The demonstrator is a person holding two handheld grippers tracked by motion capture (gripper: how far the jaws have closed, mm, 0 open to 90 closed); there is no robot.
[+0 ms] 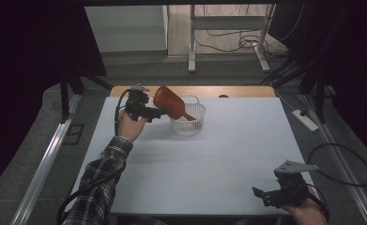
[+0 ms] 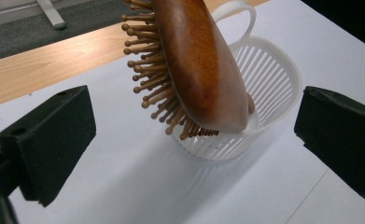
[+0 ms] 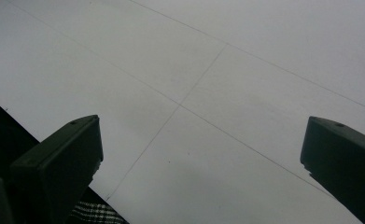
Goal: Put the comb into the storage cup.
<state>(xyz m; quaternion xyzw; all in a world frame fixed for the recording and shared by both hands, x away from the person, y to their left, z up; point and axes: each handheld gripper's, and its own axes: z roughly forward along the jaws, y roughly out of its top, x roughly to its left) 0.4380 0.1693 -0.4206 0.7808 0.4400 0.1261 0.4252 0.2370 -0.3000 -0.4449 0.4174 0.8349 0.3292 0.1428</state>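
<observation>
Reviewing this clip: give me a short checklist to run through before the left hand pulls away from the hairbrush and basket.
1. Left claw open, pads off the wooden hairbrush: ok.
2. Hairbrush handle end down inside the white basket: ok.
3. Hairbrush settled: cannot tell; its head leans out over the rim, bristles facing the claw.
4. Basket upright on the white table: ok.
5. Retreat path free: ok, bare table lies between claw and basket.
6. Right claw open with nothing in it, parked at the near table edge: ok.

Wooden hairbrush (image 2: 196,65) leans tilted in white basket (image 2: 269,84).
</observation>
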